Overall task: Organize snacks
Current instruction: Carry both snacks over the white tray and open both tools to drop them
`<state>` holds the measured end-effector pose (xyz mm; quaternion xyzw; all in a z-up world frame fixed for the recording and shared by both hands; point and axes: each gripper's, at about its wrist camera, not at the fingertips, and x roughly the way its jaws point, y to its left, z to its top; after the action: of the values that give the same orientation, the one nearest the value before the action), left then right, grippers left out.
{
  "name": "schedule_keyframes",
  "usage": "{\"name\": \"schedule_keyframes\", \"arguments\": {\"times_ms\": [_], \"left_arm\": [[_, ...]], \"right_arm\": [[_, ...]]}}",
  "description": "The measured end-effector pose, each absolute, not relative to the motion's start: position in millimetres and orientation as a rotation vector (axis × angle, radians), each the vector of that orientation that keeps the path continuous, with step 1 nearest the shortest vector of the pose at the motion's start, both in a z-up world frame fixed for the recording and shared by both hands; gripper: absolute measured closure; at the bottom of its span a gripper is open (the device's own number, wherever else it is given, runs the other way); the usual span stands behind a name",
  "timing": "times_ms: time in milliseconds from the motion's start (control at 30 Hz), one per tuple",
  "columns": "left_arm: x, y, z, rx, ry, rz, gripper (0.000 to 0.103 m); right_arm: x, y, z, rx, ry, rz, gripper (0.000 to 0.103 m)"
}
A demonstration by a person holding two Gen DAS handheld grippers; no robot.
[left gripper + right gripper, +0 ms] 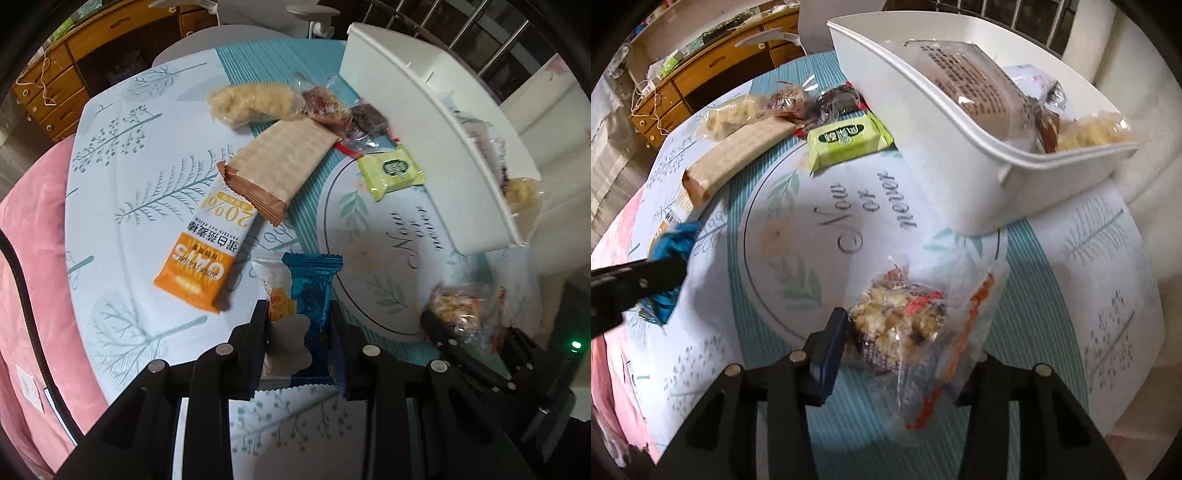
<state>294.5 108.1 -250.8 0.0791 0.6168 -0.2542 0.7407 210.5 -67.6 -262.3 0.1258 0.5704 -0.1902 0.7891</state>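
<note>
Left gripper (299,332) is clamped on the blue packet (314,295); right gripper (908,350) pinches the nut cluster (899,317), nearer the bin (923,122) ahead.

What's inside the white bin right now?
The white bin holds a clear-topped pack with printed text, a pale puffed snack bag and dark red wrappers. Anything beneath them is hidden by the pile and near wall.

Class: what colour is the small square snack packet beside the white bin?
Light green, clearest in the right wrist view.

Snacks (275,162) on tablecloth (122,229), left of bin (424,122).
</note>
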Motion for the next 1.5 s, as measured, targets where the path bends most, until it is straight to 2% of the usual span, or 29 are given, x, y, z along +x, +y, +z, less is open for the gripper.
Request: {"name": "schedule_keyframes", "arguments": {"times_ms": [100,367,733,1100,1500], "left_arm": [[287,121,-235,0.169,1.333,-0.585,0.074],[265,153,-197,0.07,1.332,-0.613,0.074],[242,167,-143,-0.023,1.198,-0.596,0.074],[227,119,-101,-0.063,1.118,-0.568,0.074],[217,28,-88,-0.112,1.081,-0.55,0.074]], "right_arm": [[203,-63,-254,0.29,1.227,-0.43,0.062],[178,-57,-224,0.317,1.168,-0.45,0.062],[158,-72,-183,0.348,1.046,-0.378,0.062],[164,-108,-157,0.335,0.968,-0.211,0.062],[183,-181,-134,0.226,0.963,-0.045,0.062]]}}
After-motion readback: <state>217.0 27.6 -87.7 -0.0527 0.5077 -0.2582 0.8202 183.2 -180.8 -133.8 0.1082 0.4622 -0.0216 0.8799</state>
